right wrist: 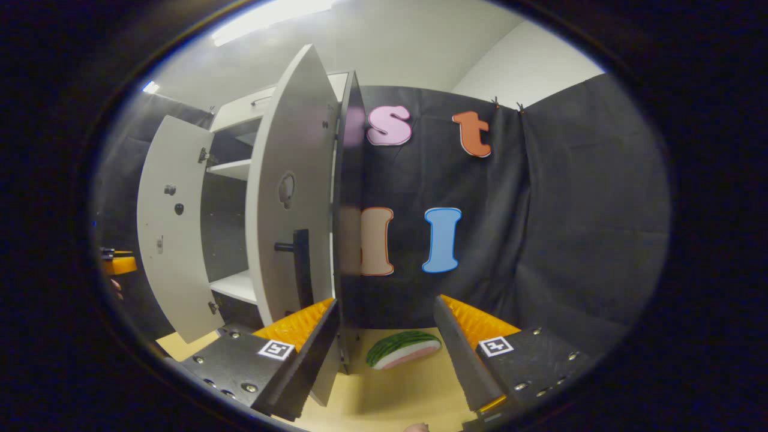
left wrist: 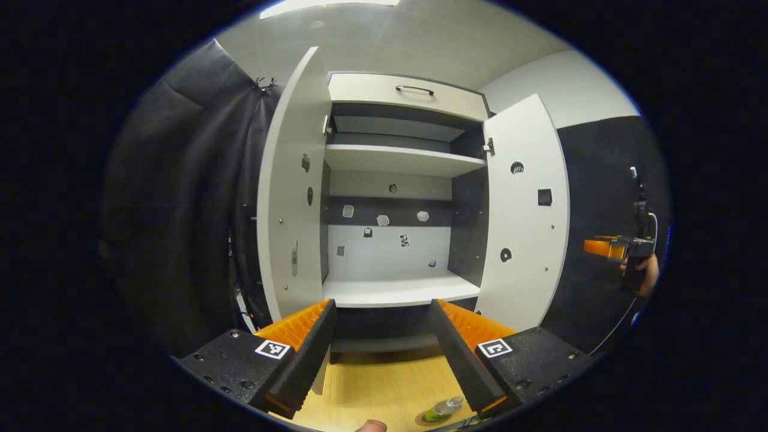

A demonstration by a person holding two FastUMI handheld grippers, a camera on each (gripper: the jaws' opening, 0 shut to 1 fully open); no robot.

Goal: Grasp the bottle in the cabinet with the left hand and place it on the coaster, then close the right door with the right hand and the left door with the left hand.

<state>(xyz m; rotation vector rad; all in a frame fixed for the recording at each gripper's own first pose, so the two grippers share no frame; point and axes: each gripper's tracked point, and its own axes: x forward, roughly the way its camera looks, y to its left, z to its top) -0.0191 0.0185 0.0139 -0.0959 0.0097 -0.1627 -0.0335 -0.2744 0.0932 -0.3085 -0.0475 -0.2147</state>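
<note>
The cabinet (left wrist: 396,291) stands ahead with both doors swung open and its shelves bare. A small clear bottle (left wrist: 444,408) with green contents rests on the round coaster (left wrist: 423,420) on the wooden table, below my left gripper (left wrist: 382,307), which is open and holds nothing. My right gripper (right wrist: 385,303) is open too, beside the right door (right wrist: 291,180), whose dark handle (right wrist: 298,247) faces me. That door's near edge drops just inside my left finger (right wrist: 300,336); I cannot tell whether they touch. The right gripper (left wrist: 609,247) hangs past the right door (left wrist: 528,216).
The left door (left wrist: 294,198) stands open against the black cloth wall. A toy watermelon slice (right wrist: 403,349) lies on the wooden table (right wrist: 408,390) between the right gripper's fingers, farther off. The left door (right wrist: 171,228) and the left gripper (right wrist: 118,262) sit at the far left.
</note>
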